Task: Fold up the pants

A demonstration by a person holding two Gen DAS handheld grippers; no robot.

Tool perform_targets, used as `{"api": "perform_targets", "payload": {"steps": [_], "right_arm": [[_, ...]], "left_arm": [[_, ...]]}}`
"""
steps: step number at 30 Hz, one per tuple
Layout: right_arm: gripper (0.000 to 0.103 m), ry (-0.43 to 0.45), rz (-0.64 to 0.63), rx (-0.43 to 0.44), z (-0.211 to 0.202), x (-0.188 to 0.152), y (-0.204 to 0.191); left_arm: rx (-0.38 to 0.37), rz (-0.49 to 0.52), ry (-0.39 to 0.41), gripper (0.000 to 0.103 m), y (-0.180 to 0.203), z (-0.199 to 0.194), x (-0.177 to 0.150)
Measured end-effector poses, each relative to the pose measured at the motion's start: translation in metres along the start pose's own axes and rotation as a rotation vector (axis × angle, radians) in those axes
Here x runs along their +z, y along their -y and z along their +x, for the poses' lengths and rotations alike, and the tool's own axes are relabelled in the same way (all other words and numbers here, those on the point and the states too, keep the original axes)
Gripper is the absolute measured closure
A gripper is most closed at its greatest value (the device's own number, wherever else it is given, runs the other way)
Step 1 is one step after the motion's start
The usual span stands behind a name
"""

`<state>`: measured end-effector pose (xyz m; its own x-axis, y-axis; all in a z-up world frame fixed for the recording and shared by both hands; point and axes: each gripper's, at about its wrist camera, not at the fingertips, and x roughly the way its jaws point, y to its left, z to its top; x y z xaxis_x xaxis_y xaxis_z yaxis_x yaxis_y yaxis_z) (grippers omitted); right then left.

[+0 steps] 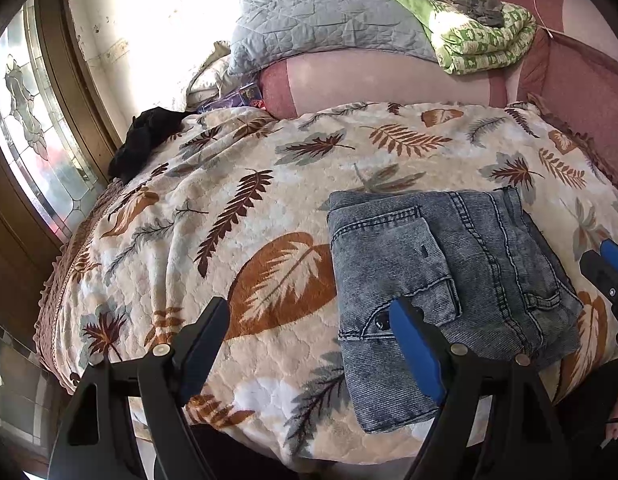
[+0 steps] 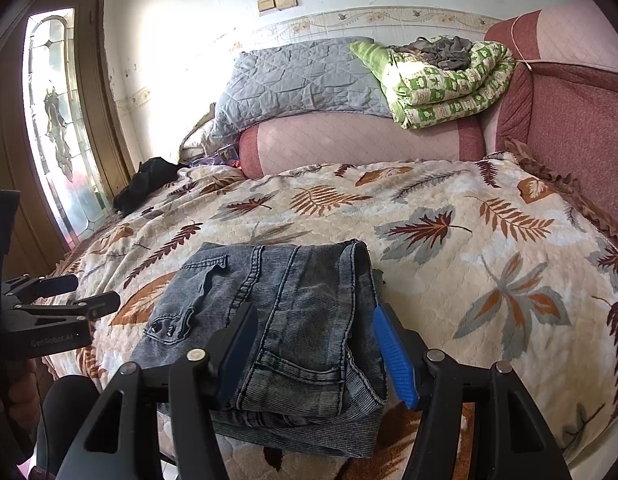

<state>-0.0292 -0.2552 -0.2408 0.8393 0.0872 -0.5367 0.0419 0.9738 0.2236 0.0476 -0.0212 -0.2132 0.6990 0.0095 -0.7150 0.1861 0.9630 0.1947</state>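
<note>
The grey-blue denim pants (image 1: 445, 292) lie folded into a compact stack on the leaf-print bedspread (image 1: 229, 200), near its front edge. My left gripper (image 1: 309, 312) is open and empty, its right finger over the stack's left part. In the right wrist view the pants (image 2: 293, 320) lie just ahead of my right gripper (image 2: 315, 312), which is open and empty with its jaws on either side of the stack's near part. The left gripper (image 2: 97, 294) shows at the left edge there, and the right gripper's finger (image 1: 613, 256) shows at the right edge of the left wrist view.
A black garment (image 1: 145, 140) lies at the bedspread's far left. A pink bolster (image 1: 373, 80), a grey quilt (image 1: 321, 20) and a green folded blanket (image 1: 481, 36) are piled at the back. A red padded headboard (image 2: 573, 128) stands on the right, a glass door (image 2: 57, 120) on the left.
</note>
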Motion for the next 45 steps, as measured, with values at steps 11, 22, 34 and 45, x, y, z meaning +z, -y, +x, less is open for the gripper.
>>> {"api": "perform_targets", "payload": {"steps": [11,22,34,45], "right_arm": [[0.039,-0.004,-0.001,-0.001,0.0007,-0.0007,-0.0003],[0.039,-0.010,-0.002,-0.002,0.0027,-0.0010,-0.0006],[0.039,-0.015,-0.008,0.000,0.0039,-0.0014,-0.0017],[0.039,-0.027,-0.018,0.001,0.0051,-0.0014,-0.0025]], "left_arm": [[-0.003,-0.004,-0.006,0.020,-0.0013,0.0010,0.0000],[-0.006,-0.004,-0.010,0.020,-0.0010,0.0023,-0.0004],[-0.006,-0.001,-0.010,0.020,-0.0017,0.0032,0.0011],[-0.006,-0.001,-0.012,0.020,-0.0015,0.0034,0.0016]]}}
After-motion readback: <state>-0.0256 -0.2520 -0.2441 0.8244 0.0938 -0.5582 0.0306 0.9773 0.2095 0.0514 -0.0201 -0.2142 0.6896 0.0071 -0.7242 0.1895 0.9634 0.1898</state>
